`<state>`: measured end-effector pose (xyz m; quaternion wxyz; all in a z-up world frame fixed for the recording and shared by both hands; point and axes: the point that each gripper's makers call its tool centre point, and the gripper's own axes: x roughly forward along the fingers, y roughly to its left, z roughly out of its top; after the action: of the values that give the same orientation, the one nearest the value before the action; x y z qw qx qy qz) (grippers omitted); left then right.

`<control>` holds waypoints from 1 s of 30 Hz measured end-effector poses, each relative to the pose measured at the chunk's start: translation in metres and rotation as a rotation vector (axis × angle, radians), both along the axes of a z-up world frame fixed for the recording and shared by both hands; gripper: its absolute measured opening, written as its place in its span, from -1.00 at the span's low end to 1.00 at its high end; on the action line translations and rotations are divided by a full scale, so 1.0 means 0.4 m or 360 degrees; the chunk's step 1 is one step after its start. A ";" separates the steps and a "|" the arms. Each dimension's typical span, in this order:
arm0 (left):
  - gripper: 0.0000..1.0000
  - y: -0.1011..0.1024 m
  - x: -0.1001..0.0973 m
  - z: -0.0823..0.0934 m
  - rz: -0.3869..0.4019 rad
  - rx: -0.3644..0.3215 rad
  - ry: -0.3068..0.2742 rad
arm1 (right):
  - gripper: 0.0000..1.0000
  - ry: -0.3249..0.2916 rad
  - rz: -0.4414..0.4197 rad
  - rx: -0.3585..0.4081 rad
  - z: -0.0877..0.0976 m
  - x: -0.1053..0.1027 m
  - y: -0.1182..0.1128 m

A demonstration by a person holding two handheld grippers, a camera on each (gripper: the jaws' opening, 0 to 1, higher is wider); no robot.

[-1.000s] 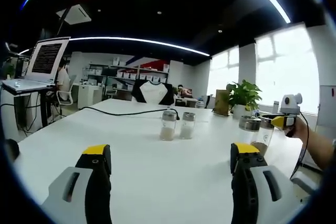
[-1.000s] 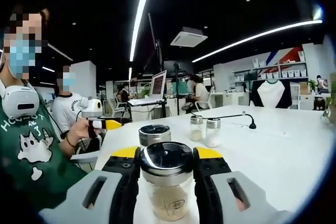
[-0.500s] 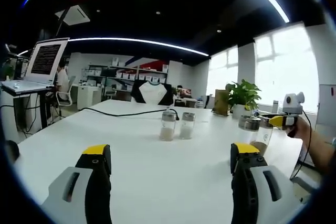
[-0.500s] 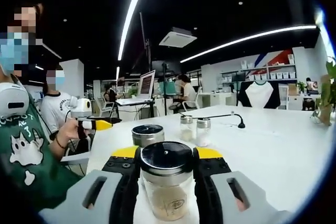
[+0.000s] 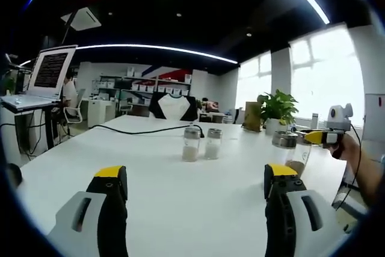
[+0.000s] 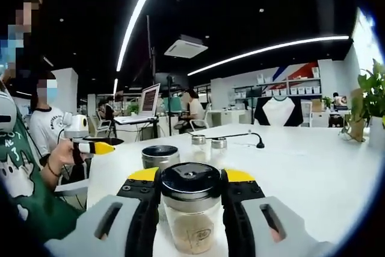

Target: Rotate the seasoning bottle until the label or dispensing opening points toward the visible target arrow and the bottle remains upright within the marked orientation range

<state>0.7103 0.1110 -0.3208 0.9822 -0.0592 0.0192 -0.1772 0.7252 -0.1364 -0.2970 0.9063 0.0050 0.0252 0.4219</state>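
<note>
Mid-rotation step: right gripper (image 6: 191, 209) clamps seasoning bottle (image 6: 191, 212) upright on surface (image 6: 313, 173); left gripper (image 5: 195, 200) wide, idle. Next: twist w/o tilting; no arrow visible.

left tool (image 5: 195, 188) jaws wide apart and level, right tool (image 6: 191, 194) jaws clamped inward, a hand (image 6: 60, 157) gripping the left tool

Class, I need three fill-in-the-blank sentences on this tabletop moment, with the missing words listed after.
1. The right tongs are shut on a seasoning bottle with a ____ lid.
2. The left tongs are ____, with nothing between them.
3. Far across the white table, ____ small shakers stand side by side.
4. Near the window stands a potted ____.

Missing words: black; open; two; plant
</note>
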 end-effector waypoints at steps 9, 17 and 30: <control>0.99 0.003 -0.004 0.007 0.0004 0.0022 -0.0031 | -0.24 -0.0007 -0.0129 -0.0027 -0.001 0.000 -0.001; 0.99 0.003 -0.005 0.007 0.0006 0.0018 -0.0028 | -0.24 -0.0006 -0.0245 -0.0044 -0.003 0.007 -0.006; 0.99 0.004 -0.004 0.007 0.0007 0.0011 -0.0024 | -0.24 -0.0024 -0.0425 -0.0039 -0.005 0.018 -0.016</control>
<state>0.7086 0.1124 -0.3181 0.9829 -0.0545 0.0122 -0.1754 0.7324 -0.1426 -0.2988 0.9545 -0.0060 0.0227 0.2973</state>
